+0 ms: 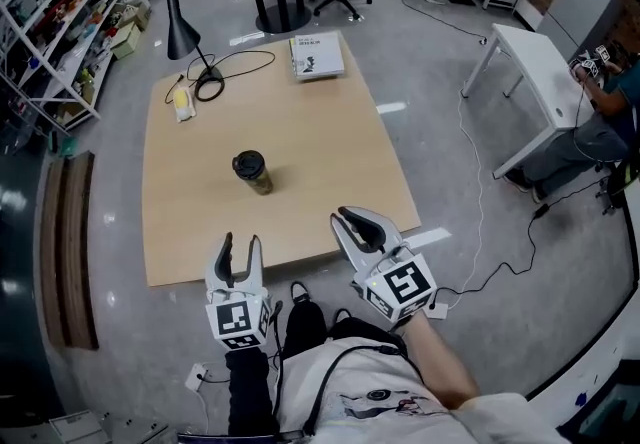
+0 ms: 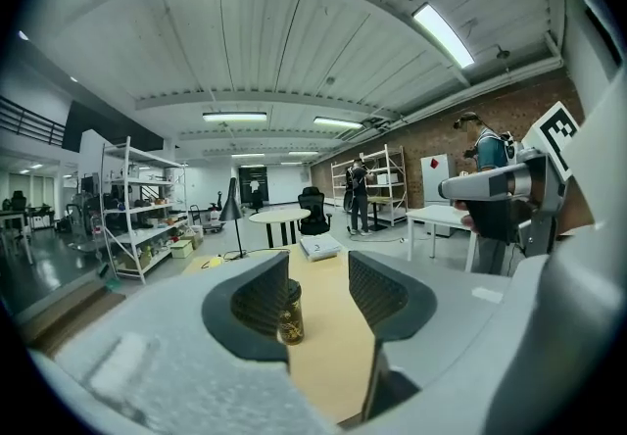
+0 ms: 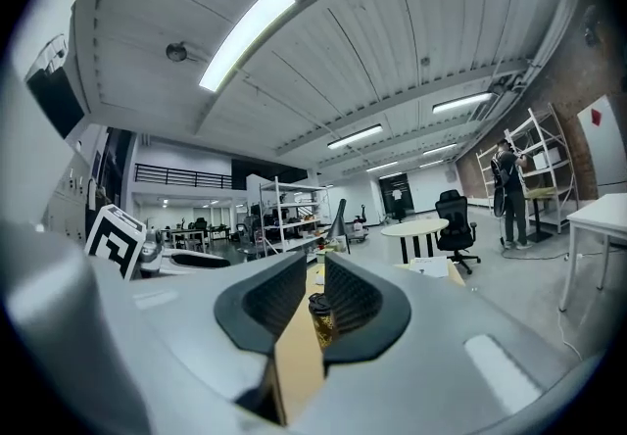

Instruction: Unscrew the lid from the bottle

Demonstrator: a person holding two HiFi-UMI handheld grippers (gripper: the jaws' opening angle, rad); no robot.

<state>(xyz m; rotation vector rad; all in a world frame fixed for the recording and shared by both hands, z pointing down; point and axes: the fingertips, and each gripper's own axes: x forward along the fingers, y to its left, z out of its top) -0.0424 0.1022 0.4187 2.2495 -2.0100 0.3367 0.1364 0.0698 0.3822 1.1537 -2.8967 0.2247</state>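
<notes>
The bottle [image 1: 254,174] stands upright near the middle of the desk [image 1: 330,152] with its dark lid [image 1: 248,164] still screwed on. It has bare wood all round it, which looks meant to give you room to come in from both sides. The lamp [image 1: 180,27], the coiled cable [image 1: 232,63] and the book [image 1: 316,55] sit along the far edge, well out of the way. You hold both claws just over the near edge, well apart from the bottle and each pointed at it, so it shows up down the line of each pair of jaws. Your left claw [image 1: 242,242] is moderately open with nothing in it, a gap that looks wide enough to take the body of the bottle. Your right claw [image 1: 352,222] is only barely parted, a thin slit, and it is empty too. It will probably need to open wider before it can fit over the lid. The unscrewing has not begun. A sensible split seems to be the left claw steadying the body low down while the right turns the lid.
</notes>
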